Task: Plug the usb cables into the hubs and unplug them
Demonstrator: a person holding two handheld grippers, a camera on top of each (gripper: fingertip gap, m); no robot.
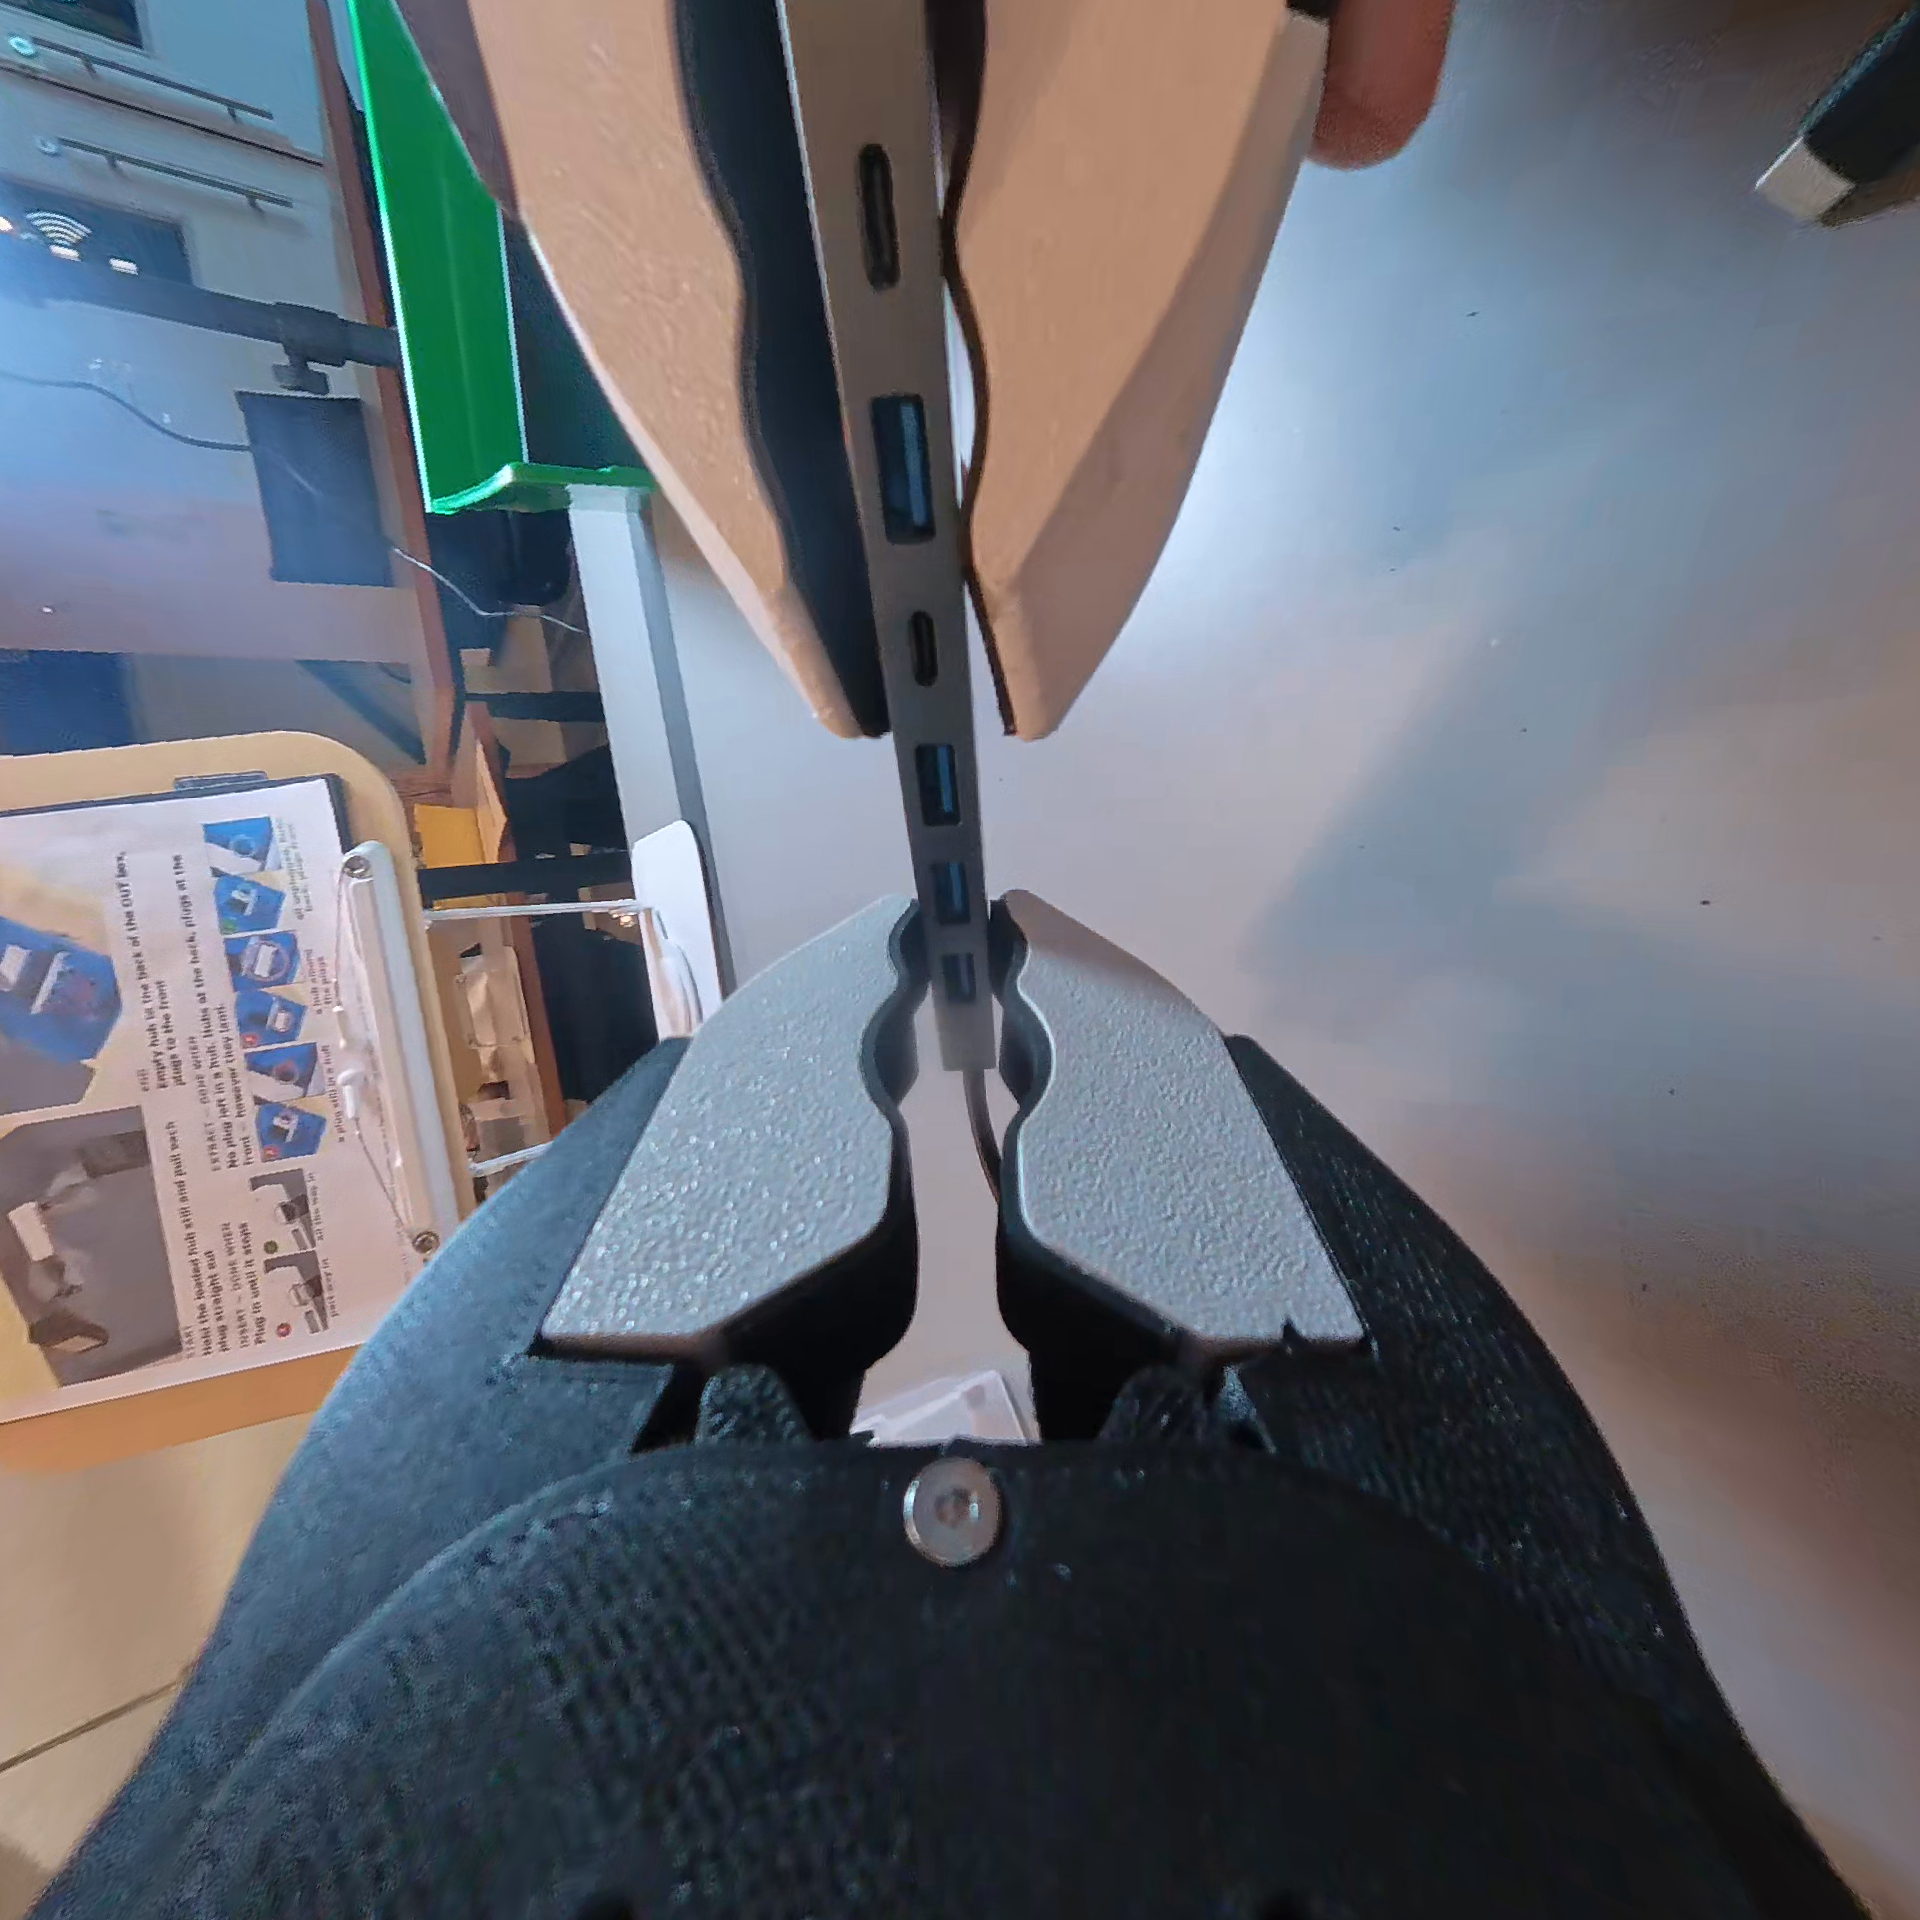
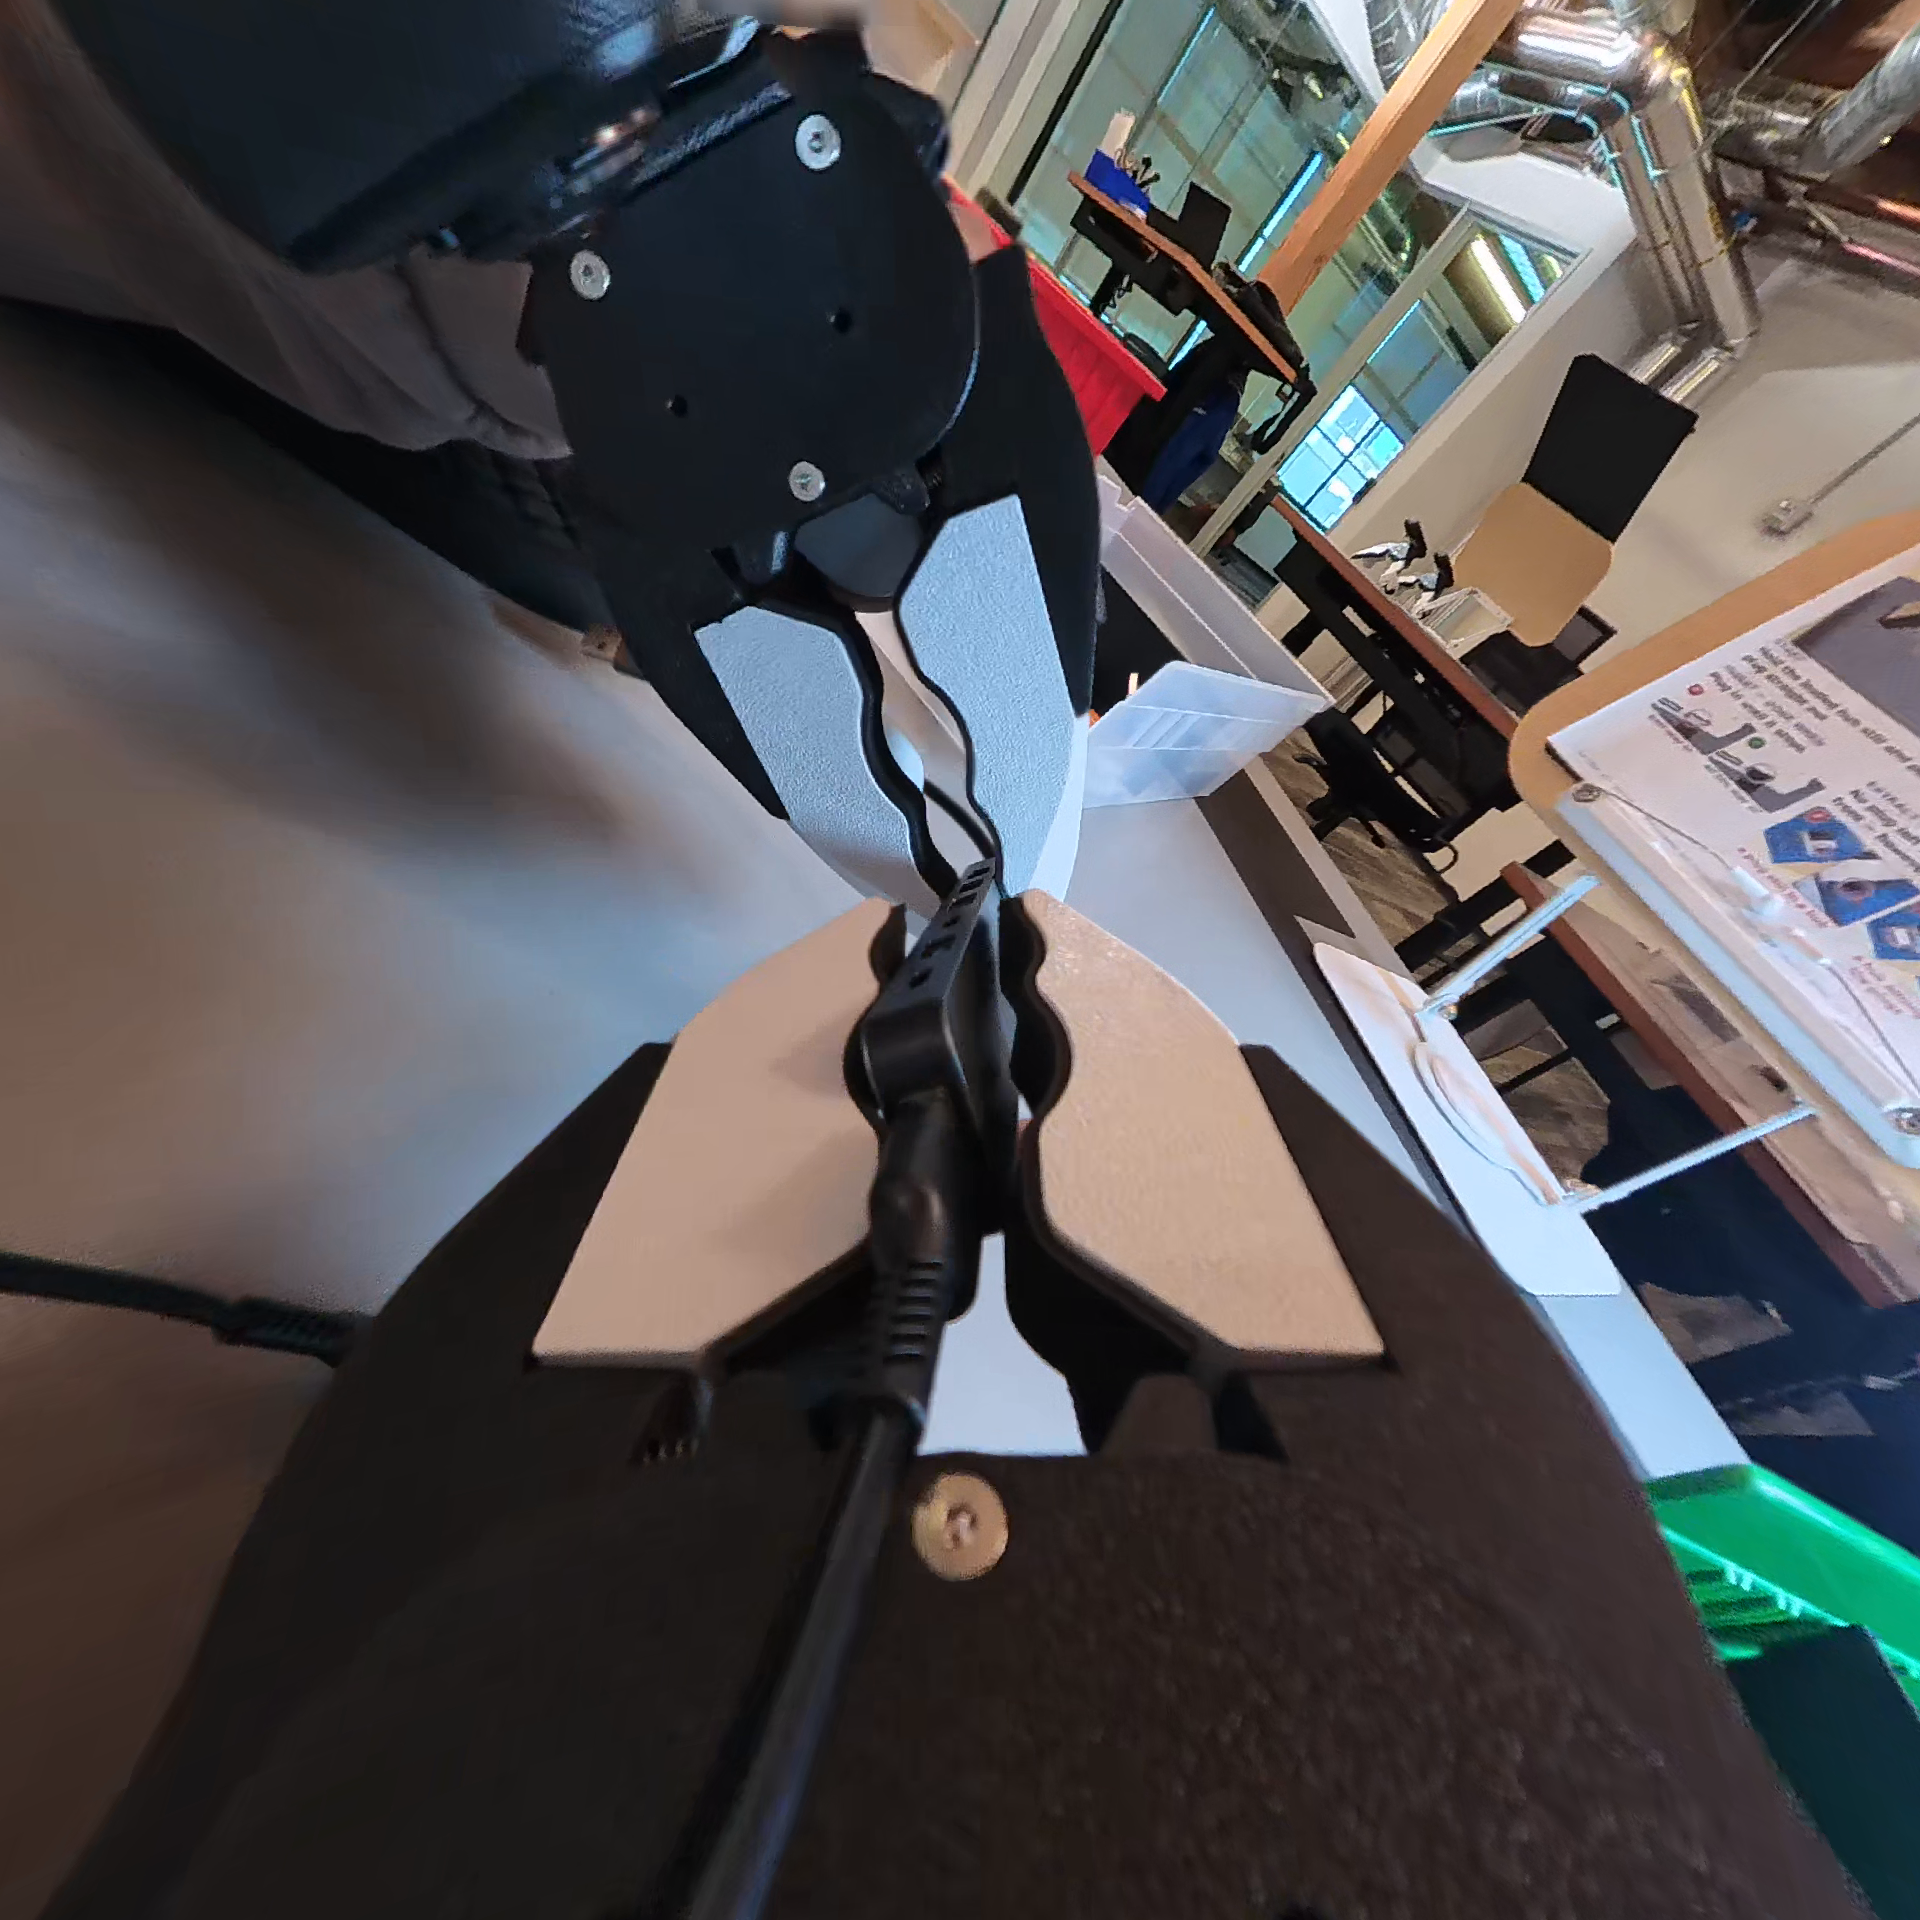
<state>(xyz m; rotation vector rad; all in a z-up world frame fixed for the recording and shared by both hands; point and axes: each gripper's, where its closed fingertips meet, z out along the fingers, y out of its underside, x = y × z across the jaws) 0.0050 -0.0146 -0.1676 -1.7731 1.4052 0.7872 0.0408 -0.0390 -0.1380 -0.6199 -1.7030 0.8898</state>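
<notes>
Now, left of the hub (image 1: 914,582) I see a green bin (image 1: 457,343), its contents hidden from me. My left gripper (image 1: 958,982) is clamped on the hub's cable end. The hub is a slim grey bar showing a row of empty ports, held above the table (image 1: 1507,727). My right gripper (image 2: 951,940) pinches its other end.

The hub (image 1: 928,665) hangs above the surface (image 1: 1507,727), one tool at each end: the left tool (image 1: 958,920) nearer its cable (image 1: 982,1127), the right tool (image 1: 930,727) opposite.
</notes>
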